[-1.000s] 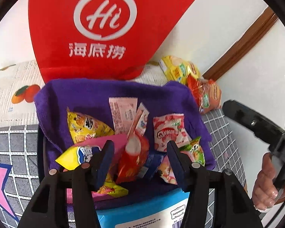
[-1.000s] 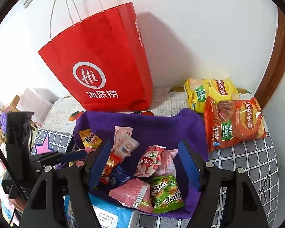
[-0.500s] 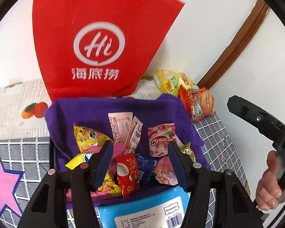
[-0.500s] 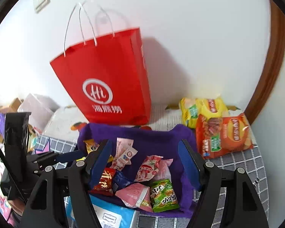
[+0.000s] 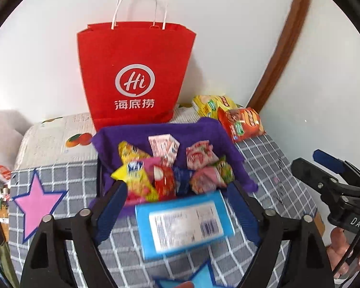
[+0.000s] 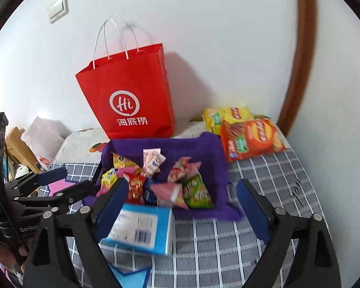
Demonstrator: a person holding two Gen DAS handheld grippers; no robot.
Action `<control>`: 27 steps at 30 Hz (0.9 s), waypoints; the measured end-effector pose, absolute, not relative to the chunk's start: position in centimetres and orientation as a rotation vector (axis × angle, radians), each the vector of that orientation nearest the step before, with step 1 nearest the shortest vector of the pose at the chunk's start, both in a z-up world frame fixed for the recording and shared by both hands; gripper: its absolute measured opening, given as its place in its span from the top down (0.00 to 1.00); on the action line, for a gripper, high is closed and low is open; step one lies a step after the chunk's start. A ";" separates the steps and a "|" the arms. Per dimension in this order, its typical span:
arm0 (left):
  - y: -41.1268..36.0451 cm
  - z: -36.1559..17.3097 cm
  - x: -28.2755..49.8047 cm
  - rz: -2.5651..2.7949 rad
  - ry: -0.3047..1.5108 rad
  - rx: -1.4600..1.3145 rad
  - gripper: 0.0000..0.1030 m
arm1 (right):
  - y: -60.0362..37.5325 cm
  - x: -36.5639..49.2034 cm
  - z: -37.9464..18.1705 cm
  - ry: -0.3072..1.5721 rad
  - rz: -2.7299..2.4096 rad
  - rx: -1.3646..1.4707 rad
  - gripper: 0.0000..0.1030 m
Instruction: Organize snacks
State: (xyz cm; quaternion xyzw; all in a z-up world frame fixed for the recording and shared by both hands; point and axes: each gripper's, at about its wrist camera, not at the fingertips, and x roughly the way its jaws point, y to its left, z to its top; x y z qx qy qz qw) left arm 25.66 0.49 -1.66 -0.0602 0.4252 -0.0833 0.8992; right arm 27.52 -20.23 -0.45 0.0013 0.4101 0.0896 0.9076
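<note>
We have pulled both grippers up and back from the purple basket [image 5: 213,129], and the left gripper [image 5: 177,206] and right gripper [image 6: 182,204] are opening wide, nothing between their pads. The snacks [image 6: 170,182] lie heaped in the basket. That batch looks settled; the chip bags [image 6: 249,139] beside it remain.

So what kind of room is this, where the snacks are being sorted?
Probably a bedroom at home: the snacks sit on what looks like a bed with a grey checked cover, against a white wall with a light switch and a wooden door frame.
</note>
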 end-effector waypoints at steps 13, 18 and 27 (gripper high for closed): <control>-0.6 0.7 11.5 -0.158 0.748 -0.131 0.08 | -22.1 11.8 1.1 0.786 0.076 0.052 0.08; -1.1 2.0 6.0 -0.117 0.671 -0.104 0.04 | -21.5 6.4 2.1 0.727 0.054 0.001 0.02; -0.6 2.7 0.5 -0.068 0.632 -0.116 0.03 | -21.8 -0.3 3.4 0.657 0.087 -0.007 0.01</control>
